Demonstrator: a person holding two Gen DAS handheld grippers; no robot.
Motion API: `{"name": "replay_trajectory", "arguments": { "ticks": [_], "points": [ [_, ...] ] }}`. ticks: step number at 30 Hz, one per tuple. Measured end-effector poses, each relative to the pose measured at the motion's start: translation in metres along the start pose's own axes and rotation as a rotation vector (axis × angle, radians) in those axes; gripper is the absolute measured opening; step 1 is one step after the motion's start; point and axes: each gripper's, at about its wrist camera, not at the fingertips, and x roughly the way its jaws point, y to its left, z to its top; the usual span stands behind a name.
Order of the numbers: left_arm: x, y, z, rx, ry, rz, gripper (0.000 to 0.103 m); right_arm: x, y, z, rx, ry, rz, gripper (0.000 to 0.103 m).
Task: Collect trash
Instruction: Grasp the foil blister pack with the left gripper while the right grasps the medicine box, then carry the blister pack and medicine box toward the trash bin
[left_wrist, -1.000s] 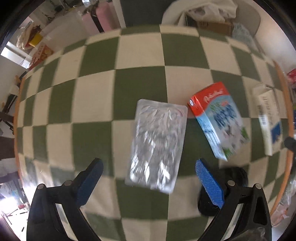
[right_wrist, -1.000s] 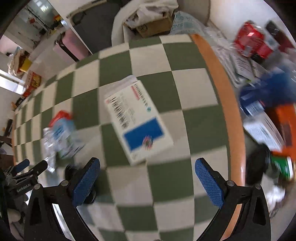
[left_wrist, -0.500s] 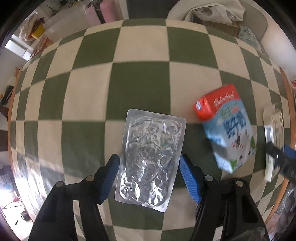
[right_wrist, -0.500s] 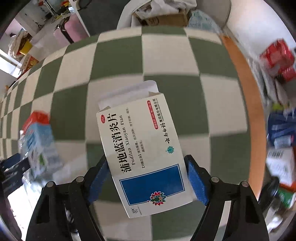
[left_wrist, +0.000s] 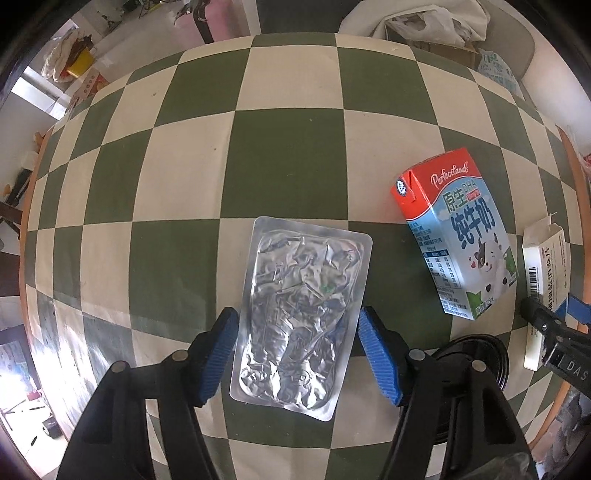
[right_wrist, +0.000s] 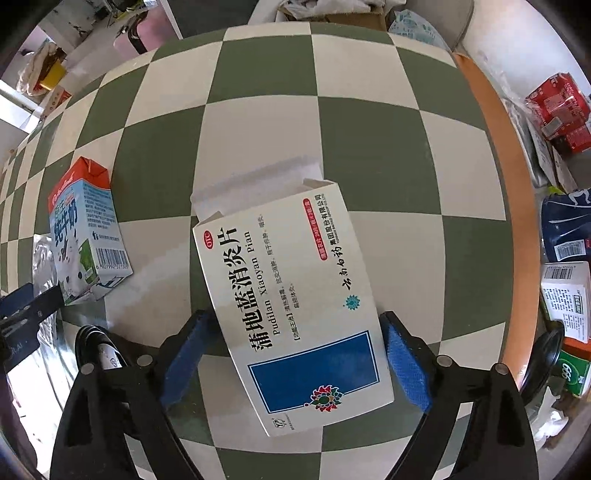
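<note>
A round table with an orange-brown wooden rim (right_wrist: 476, 110) under a green-and-cream checked cloth (left_wrist: 280, 155) fills both views, with room clutter beyond its edge.

The left gripper (left_wrist: 295, 354) has its blue ribbed pads against the two long edges of a crumpled silver foil blister pack (left_wrist: 301, 317), which lies flat on the cloth. The jaws look closed onto it near its rear half, though how firm the hold is cannot be told. The pack's long axis runs away from the gripper toward 12 o'clock, leaning slightly to 1.

The right gripper (right_wrist: 291, 354) likewise has its blue pads on both long sides of a white cardboard medicine box with a blue panel and an opened end flap (right_wrist: 291, 295). The box's long axis points toward 12, tilted a little to 11, with its flap at the far end.

Further out, a red-topped, pale blue milk carton (left_wrist: 454, 236) lies on its side between the two grippers, at about 2 o'clock from the left one and 10 o'clock from the right. A black round object (left_wrist: 476, 354) sits just behind the left gripper's right finger.

Each arm seems to have its own piece, held crosswise to its length, so lifting is probably next; the carton remains uncollected.
</note>
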Motion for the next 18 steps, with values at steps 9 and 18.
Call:
{"name": "replay_trajectory", "arguments": {
  "ticks": [9,18],
  "points": [
    [-0.025,0.006,-0.014,0.014,-0.049,-0.007,0.064,-0.025,-0.018,-0.037,0.057,-0.047,0.038,0.081],
    [-0.078,0.018,-0.073,0.004,-0.133,-0.049,0.064,-0.082,-0.007,-0.103,0.020,-0.154,0.072,0.081]
  ]
}}
